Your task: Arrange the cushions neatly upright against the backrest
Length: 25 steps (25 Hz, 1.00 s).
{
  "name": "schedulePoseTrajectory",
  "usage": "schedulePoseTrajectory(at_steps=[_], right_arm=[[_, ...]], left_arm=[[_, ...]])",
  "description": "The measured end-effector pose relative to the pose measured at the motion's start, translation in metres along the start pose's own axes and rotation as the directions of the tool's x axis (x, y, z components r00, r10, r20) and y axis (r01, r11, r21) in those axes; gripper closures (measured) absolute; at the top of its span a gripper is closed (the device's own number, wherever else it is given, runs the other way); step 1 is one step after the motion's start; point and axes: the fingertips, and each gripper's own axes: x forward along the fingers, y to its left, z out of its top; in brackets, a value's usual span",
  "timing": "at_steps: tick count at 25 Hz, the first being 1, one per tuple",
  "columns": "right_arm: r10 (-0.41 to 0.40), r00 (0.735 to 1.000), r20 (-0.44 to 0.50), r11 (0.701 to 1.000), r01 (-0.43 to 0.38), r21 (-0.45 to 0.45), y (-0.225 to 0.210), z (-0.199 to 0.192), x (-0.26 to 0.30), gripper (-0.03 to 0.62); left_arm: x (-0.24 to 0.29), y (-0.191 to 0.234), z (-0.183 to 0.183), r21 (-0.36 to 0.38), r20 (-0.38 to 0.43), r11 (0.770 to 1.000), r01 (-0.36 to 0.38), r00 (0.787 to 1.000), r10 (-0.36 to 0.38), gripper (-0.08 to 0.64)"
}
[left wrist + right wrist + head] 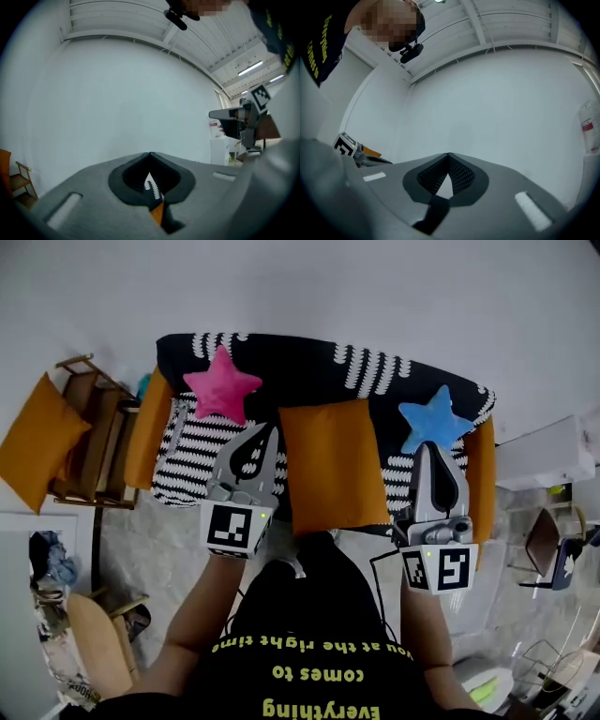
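Observation:
A sofa [300, 362] with a black-and-white cover lies below me in the head view. A pink star cushion [221, 383] leans on its backrest at the left and a blue star cushion [435, 420] at the right. A large orange cushion [328, 465] lies across the middle of the seat. Two more orange cushions stand at the left end [148, 427] and right end [481, 474]. My left gripper [265, 430] hovers shut and empty just below the pink star. Below the blue star, my right gripper [429, 446] is shut and empty. Both gripper views face a bare white wall over shut jaws.
A wooden chair [94, 427] stands left of the sofa, with an orange cushion [37, 442] leaning on it. A white cabinet [548, 456] and a dark chair [548, 545] stand to the right. Clutter lies on the floor at the lower left.

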Motion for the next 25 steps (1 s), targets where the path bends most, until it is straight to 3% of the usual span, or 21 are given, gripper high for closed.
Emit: schedulePoseTrajectory(at_steps=[6,11,16,20,25], right_arm=[[0.026,0.999,-0.036,0.999,-0.025,0.041,-0.064,-0.029,0.043,0.581],[0.051,0.995,-0.081,0.997,-0.045,0.063,-0.089,-0.055,0.073,0.58],[0.035,0.991,-0.13,0.997,-0.025,0.079,-0.1,-0.09,0.094,0.58],[0.022,0.981,-0.192,0.994,-0.001,0.108,-0.092,-0.122,0.102,0.58],[-0.084,0.963,-0.255,0.984,0.12,0.129,-0.095,-0.167,0.108,0.58]], left_arm=[[0.057,0.005,-0.008,0.001,-0.038,0.999,-0.044,0.998,0.044,0.561],[0.091,0.008,-0.027,0.001,-0.099,0.999,-0.045,0.994,0.045,0.561],[0.131,0.009,-0.05,0.019,-0.127,1.0,0.006,0.992,-0.004,0.561],[0.156,0.015,-0.076,-0.007,-0.167,0.999,0.051,0.985,-0.051,0.561],[0.194,0.021,-0.109,-0.083,-0.201,0.988,0.133,0.969,-0.147,0.56]])
